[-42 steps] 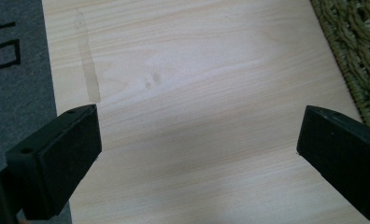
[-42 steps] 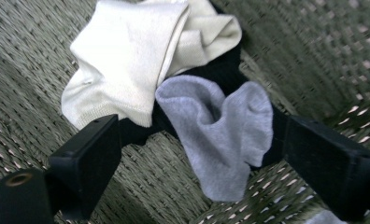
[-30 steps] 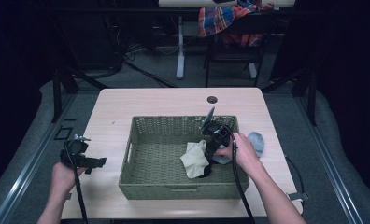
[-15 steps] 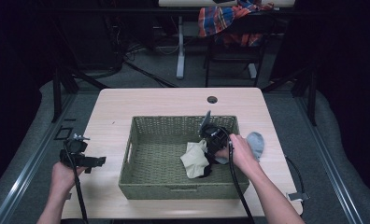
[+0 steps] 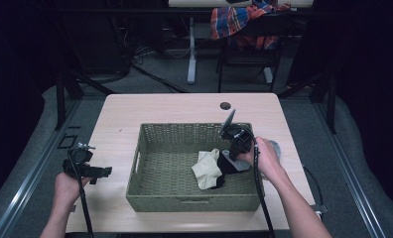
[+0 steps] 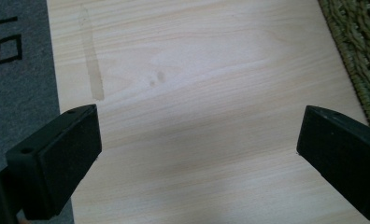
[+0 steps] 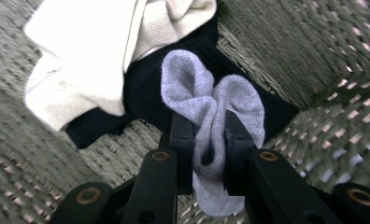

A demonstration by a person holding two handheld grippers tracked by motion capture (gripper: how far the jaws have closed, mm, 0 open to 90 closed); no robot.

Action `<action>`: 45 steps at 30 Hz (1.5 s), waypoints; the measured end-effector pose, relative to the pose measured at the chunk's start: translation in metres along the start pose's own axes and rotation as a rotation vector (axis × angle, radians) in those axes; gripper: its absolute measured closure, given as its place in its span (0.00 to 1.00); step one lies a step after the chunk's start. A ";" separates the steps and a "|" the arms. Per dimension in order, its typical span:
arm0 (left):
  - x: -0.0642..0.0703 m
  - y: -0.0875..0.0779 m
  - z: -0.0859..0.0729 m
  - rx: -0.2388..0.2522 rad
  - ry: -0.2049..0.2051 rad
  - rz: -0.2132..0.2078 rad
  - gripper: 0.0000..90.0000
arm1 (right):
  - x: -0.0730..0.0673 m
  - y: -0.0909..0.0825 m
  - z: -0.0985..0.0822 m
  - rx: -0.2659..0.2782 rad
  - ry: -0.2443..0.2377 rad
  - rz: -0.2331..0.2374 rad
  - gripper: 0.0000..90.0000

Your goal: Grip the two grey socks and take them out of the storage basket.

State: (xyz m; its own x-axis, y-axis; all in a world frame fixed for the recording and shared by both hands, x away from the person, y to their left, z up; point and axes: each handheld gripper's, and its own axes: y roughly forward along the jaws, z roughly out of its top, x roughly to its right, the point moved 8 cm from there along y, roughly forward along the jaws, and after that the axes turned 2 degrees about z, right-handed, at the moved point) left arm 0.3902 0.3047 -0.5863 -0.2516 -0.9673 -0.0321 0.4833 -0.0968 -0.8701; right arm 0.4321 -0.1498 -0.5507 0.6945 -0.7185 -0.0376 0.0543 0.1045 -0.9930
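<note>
**Grey sock going into the basket**

I am carrying a grey sock [image 7: 206, 107] in my right gripper [image 7: 205, 140], with the jaws pinching it across its bunched middle so that both ends are puffing out above them. I am holding it low inside the woven basket [image 5: 150, 196], near the right-hand wall, just above a dark sock [image 7: 141, 88] and a cream sock [image 7: 85, 70] that are already lying together on the basket floor. In the high view my right gripper [image 5: 234, 144] is reaching over the basket's right rim. Another greyish piece of cloth [image 5: 275, 148] is lying on the bench [image 5: 174, 106] just outside that rim, partly hidden behind my hand, and I cannot tell what it is.

My left gripper [image 6: 197, 154] is idling over bare bench to the left of the basket, its jaws spread wide with nothing between them.

As I judge it, I am in the placing step: the sock is over its spot but not yet let go. The next move is calling for me to spread the right jaws so the sock drops beside the other two, then lift straight up clear of the wicker wall without snagging the cloth. After that, the piece outside the rim is probably next.
</note>
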 end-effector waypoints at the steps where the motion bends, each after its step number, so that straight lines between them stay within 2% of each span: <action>1: 0.001 -0.001 0.000 -0.002 0.006 0.000 0.00 | 0.000 -0.002 -0.001 0.020 0.008 -0.002 0.87; 2: 0.000 -0.001 -0.001 -0.001 0.009 0.004 0.00 | 0.001 -0.006 -0.004 0.013 0.006 0.002 0.87; 10: -0.004 0.000 -0.004 0.000 -0.005 0.001 0.00 | -0.007 -0.027 -0.005 0.073 0.000 0.038 0.88; 14: -0.002 0.000 -0.003 -0.001 0.001 -0.001 0.00 | -0.010 -0.032 -0.002 0.067 -0.018 0.039 0.88; 19: -0.002 -0.001 -0.003 -0.001 0.002 -0.005 0.00 | -0.013 -0.037 0.003 0.082 -0.017 0.047 0.88; 26: -0.001 0.001 -0.001 -0.007 0.010 0.000 0.00 | -0.009 -0.059 0.007 0.122 -0.021 0.064 0.88; 29: 0.000 -0.003 0.003 0.012 0.019 0.019 0.00 | -0.006 -0.070 0.011 0.139 -0.023 0.069 0.88; 35: 0.000 0.002 0.000 -0.006 0.022 0.016 0.00 | -0.004 -0.093 0.015 0.191 -0.025 0.066 0.88; 45: 0.000 0.001 0.000 -0.004 0.019 0.012 0.00 | 0.003 -0.107 0.005 0.211 0.000 0.054 0.88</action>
State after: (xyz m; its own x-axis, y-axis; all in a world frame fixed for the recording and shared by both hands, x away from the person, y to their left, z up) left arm 0.3910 0.3048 -0.5872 -0.2616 -0.9638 -0.0521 0.4834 -0.0841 -0.8714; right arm 0.4322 -0.1601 -0.4440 0.7006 -0.7078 -0.0905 0.1656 0.2845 -0.9443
